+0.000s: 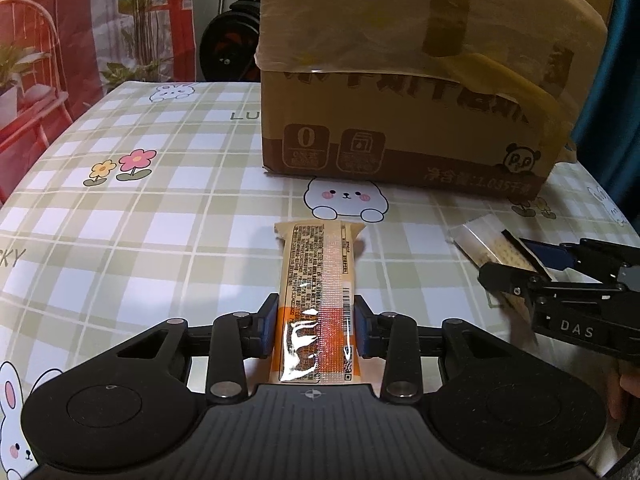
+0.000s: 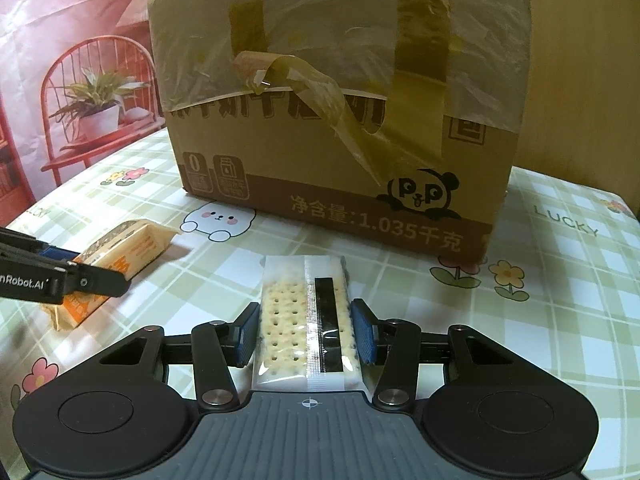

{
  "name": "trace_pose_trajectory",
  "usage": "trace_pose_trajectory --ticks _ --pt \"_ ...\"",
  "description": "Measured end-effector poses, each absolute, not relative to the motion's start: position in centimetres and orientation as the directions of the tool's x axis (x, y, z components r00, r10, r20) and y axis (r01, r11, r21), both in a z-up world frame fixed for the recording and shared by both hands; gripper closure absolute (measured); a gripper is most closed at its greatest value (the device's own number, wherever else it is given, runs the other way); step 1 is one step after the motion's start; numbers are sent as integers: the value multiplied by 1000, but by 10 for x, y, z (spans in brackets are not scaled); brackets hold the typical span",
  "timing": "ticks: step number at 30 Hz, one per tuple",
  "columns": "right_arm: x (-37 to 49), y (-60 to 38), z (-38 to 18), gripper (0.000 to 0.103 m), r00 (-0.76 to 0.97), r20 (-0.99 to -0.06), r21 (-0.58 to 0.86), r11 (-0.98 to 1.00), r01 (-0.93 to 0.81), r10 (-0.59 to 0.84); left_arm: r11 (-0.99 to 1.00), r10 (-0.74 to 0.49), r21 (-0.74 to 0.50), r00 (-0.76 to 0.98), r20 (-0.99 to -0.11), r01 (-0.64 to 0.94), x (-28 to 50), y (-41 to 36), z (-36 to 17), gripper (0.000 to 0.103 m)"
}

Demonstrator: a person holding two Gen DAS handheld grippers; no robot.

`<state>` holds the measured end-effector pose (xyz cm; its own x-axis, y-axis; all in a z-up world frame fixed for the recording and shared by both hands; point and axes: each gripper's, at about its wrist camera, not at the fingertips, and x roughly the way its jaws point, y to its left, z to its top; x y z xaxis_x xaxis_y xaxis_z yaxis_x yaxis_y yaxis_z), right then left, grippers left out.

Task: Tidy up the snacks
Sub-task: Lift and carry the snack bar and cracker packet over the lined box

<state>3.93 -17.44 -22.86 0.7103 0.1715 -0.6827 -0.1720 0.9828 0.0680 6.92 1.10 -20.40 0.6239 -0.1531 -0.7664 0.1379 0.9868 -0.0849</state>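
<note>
Nearest the left wrist camera, the left gripper (image 1: 316, 326) is clamping an orange-and-cream snack bar (image 1: 318, 300) between its two blue pads, one pressing each long side. The bar is pointing straight away from the camera, its printed back seam facing up and its far end reaching toward the cartoon bear (image 1: 346, 200) printed on the checked tablecloth (image 1: 140, 240). Whether the bar is touching the cloth cannot be told.

In the right wrist view, the right gripper (image 2: 306, 330) is squeezing a clear pack of crackers (image 2: 306, 312) in the same way, pads against both long edges, with the dotted crackers and a black strip showing through the wrapper. Its far end is lying close to the front of the cardboard box (image 2: 340, 120).

The box is standing on the table beyond both grippers, a panda logo (image 2: 420, 192) on its lower front, its upper part wrapped in yellowish tape with a loose strip (image 2: 304, 80) curling off.

Each gripper is showing in the other's view: the right one (image 1: 520, 268) is entering from the right edge with its crackers (image 1: 488, 248), the left one (image 2: 100, 276) from the left edge with its bar (image 2: 120, 256). The two snacks are sitting near each other but apart.
</note>
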Motion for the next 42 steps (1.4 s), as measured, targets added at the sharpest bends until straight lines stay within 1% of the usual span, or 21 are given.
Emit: trace_pose_trajectory --ticks 18,26,31,35,42 --pt "32 -174 -226 59 720 -668 90 981 -174 189 983 -170 -80 656 -736 165 55 8 -194 65" --pt "12 -183 -207 60 763 -623 84 984 -155 173 983 -175 -79 706 -687 167 53 10 -172 65" --pt "4 -193 -179 60 808 -564 86 986 -146 169 978 -197 -75 746 -636 195 55 5 -150 65" --pt "6 -195 -143 60 858 -482 83 984 -158 179 975 -211 -69 790 -575 210 60 2 -125 65" --pt "21 -204 -77 60 913 -342 117 974 -193 222 972 -231 -61 864 -447 228 70 -1 -71 65"
